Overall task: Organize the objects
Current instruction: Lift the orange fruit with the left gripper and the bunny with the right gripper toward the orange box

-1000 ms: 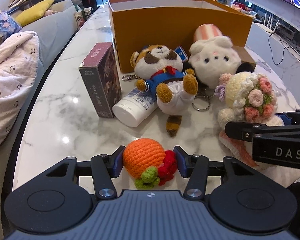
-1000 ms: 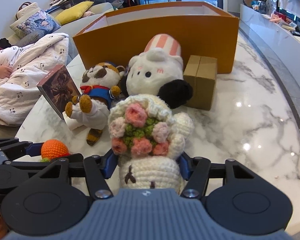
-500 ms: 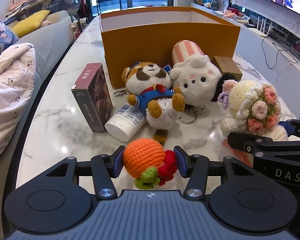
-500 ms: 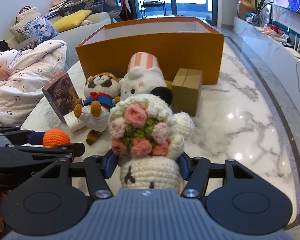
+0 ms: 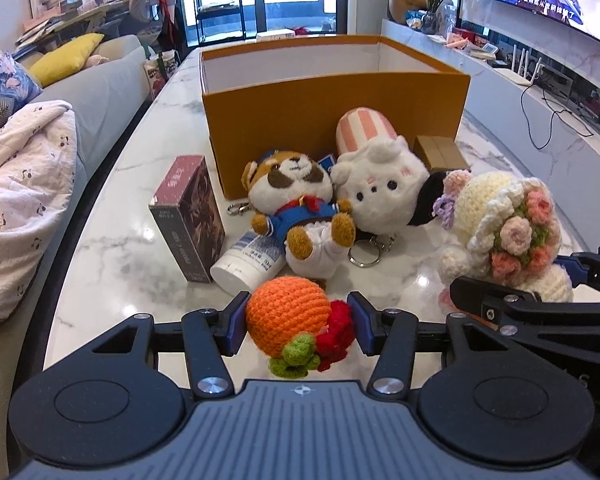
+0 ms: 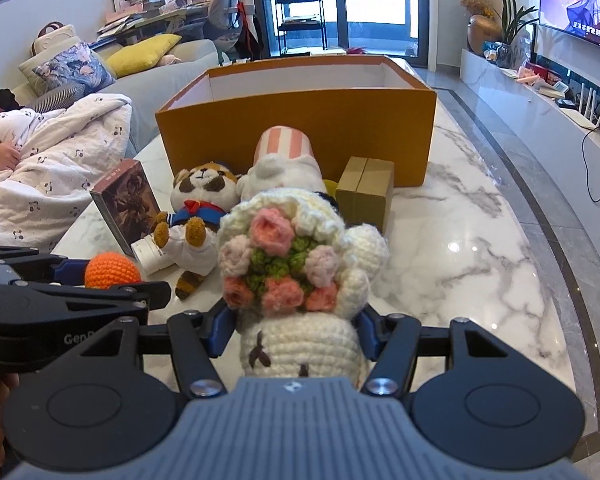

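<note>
- Grip on both sides is settled: your left gripper has its jaws pressed against the crocheted orange, and your right gripper is clamped around the cream body of the crocheted bouquet doll.
- Both toys hang clear of the marble table, near you, so they look ready to be carried rather than set down.
- The orange box stands at the far end of the table, open at the top; it looks like the place for everything, which would explain why you hold each toy low on its body with its bulk forward.
- Between you and the box lie the raccoon plush, the white plush, a dark carton on the left, a white tube and a small brown box on the right.
- Your two grippers sit close side by side, so watch that they do not knock together.
</note>
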{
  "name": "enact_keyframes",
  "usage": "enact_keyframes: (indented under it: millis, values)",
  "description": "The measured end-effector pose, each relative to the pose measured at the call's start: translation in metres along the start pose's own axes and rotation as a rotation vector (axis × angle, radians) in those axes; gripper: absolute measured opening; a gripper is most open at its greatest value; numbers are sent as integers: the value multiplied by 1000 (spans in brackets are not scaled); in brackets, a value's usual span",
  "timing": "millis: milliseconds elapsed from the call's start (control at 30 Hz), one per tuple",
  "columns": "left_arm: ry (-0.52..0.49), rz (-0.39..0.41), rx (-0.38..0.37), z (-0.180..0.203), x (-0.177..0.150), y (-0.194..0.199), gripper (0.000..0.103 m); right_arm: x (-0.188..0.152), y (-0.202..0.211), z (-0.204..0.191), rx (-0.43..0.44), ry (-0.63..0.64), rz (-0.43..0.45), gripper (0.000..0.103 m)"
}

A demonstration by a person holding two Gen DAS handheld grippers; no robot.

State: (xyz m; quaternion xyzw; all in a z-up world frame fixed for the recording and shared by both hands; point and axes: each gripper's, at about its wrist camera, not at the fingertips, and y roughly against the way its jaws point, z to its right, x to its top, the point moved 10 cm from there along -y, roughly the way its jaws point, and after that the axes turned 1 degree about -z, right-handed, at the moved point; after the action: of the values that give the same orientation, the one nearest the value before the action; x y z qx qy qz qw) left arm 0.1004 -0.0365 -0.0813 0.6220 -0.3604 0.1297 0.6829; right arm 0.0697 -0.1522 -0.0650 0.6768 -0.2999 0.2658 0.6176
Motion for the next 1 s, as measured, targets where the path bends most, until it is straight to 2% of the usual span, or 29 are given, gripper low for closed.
enact_keyframes:
  millis: [333, 733, 1000]
  values:
    - [16, 86, -15, 6, 36, 20, 60, 23, 16, 6, -2, -28, 76, 62]
    - [7, 122, -4, 11, 59, 22, 60, 46, 25, 15, -8, -34, 126, 62]
    - [12, 170, 9, 10, 97, 27, 60, 79, 32, 21, 13, -39, 182, 63]
